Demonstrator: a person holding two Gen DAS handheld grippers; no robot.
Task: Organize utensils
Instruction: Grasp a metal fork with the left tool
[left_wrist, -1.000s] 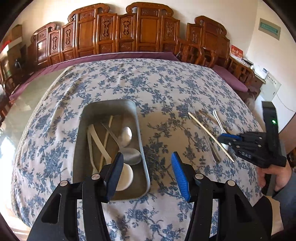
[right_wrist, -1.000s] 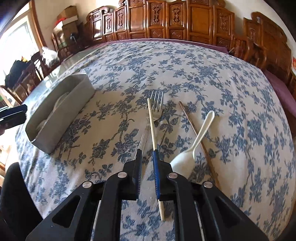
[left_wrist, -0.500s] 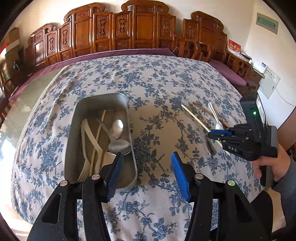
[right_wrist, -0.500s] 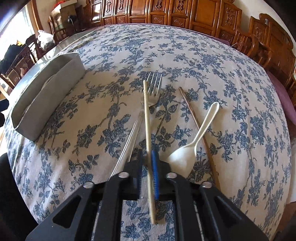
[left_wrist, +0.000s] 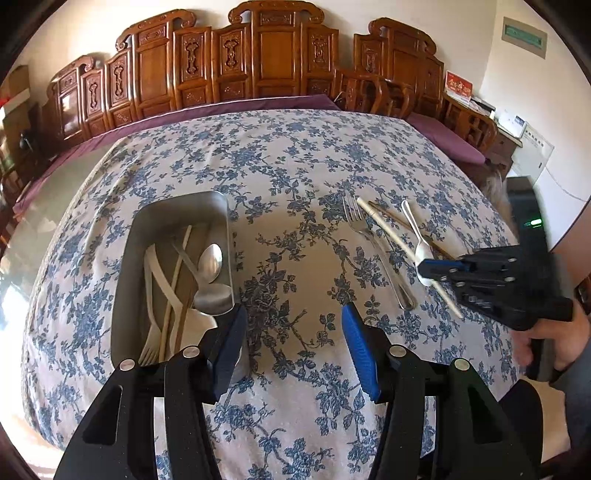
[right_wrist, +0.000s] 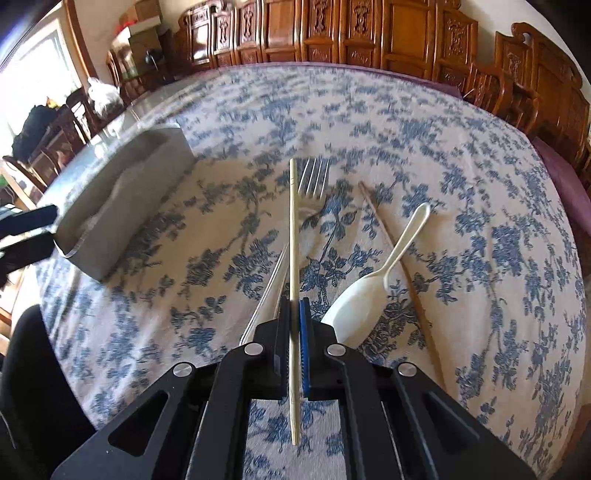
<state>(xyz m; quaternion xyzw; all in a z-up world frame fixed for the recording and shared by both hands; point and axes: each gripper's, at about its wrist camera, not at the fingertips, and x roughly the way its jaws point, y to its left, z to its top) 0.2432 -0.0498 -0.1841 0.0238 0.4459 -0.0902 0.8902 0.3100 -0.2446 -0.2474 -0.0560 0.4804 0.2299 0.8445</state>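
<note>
Now: right fingers (right_wrist: 294, 314) clamp pale chopstick (right_wrist: 293, 229) | left fingers (left_wrist: 293, 332) apart, beside tray (left_wrist: 177, 206)

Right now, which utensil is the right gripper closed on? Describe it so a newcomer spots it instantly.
On the blue-flowered tablecloth, right of the metal tray, lies a cluster of loose utensils. The right gripper pinches the pale chopstick, straight beside the metal fork; the other chopstick is darker brown, under the white plastic spoon.

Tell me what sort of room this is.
Probably a home dining room: a large table under a blue floral tablecloth, carved wooden chairs ringing it, and a metal tray holding cutlery.
</note>
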